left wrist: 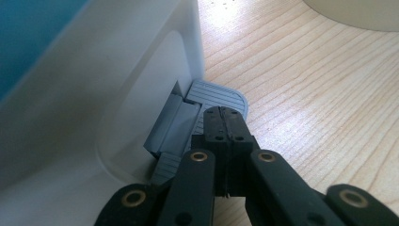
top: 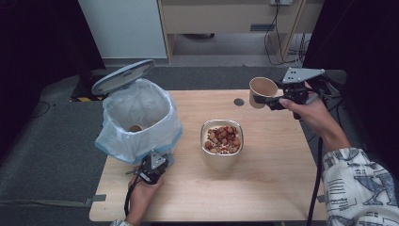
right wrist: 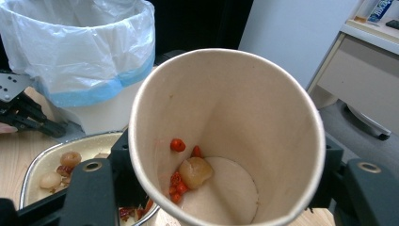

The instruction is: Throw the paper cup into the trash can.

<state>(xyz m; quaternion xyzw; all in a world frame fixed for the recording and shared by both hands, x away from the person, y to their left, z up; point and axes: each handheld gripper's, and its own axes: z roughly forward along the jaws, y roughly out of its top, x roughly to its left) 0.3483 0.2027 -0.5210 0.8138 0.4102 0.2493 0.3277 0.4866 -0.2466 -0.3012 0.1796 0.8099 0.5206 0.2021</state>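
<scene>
Tongs on our left [left wrist: 225, 123] are closed, pressing the grey pedal [left wrist: 221, 95] beneath them. Right tongs [top: 265, 100] clamp the paper cup [top: 261, 91] by its wall; we judge it light and crushable, scraps inside, best held gently near the rim.

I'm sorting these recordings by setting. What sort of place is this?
Probably an office or lab set up for recording, not a home kitchen: a wooden table stands on grey carpet, dark curtains flank it, and loose cables hang by a desk behind.
</scene>
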